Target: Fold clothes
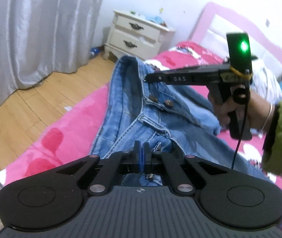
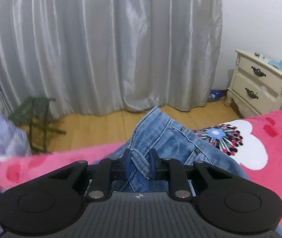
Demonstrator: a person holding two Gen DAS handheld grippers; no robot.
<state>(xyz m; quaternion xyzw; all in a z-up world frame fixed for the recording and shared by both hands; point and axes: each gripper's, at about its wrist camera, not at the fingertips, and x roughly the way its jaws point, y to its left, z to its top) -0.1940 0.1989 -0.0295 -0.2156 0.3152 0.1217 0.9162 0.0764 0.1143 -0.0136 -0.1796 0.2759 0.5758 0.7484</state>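
Note:
A pair of blue jeans [image 1: 125, 99] lies on a pink blanket [image 1: 61, 134], with its waistband lifted between my two grippers. My left gripper [image 1: 141, 146] is shut, its pads pinching a thin edge of denim near the waistband. In the left wrist view my right gripper [image 1: 146, 77] comes in from the right and bites the waistband beside the button fly; a hand in a green fuzzy sleeve [image 1: 279, 130] holds it. Seen from the right wrist, the right gripper [image 2: 141, 159] is shut on a rolled piece of the jeans [image 2: 160, 130].
The flowered pink blanket [image 2: 269, 138] covers a bed with a pink headboard [image 1: 240, 19]. A cream nightstand [image 1: 135, 35] stands on the wooden floor [image 1: 22, 115] beside it. Grey curtains [image 2: 101, 49] hang beyond the bed's edge, with a green folding frame [image 2: 37, 119] on the floor.

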